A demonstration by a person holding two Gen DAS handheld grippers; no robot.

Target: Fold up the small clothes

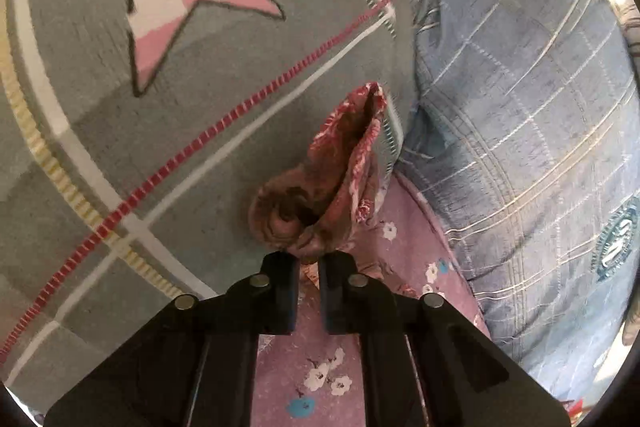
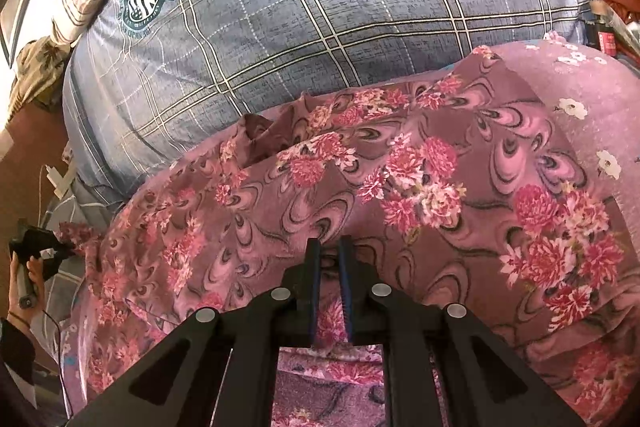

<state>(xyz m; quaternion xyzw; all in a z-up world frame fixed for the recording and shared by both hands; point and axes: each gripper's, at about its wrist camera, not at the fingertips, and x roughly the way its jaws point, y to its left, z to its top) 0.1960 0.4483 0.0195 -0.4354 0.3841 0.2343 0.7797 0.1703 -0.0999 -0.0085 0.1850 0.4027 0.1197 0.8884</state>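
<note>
Holding a bunched corner of the floral garment in nearly closed jaws, the left gripper lifts it above the grey rug, while the right gripper, its jaws narrowed onto a pinch of the same cloth, keeps the rest spread over the pink sheet beside the plaid pillow. For a clean fold, I judge both pinches should stay firm and level, carrying the lifted corner across evenly so the cloth does not twist.
</note>
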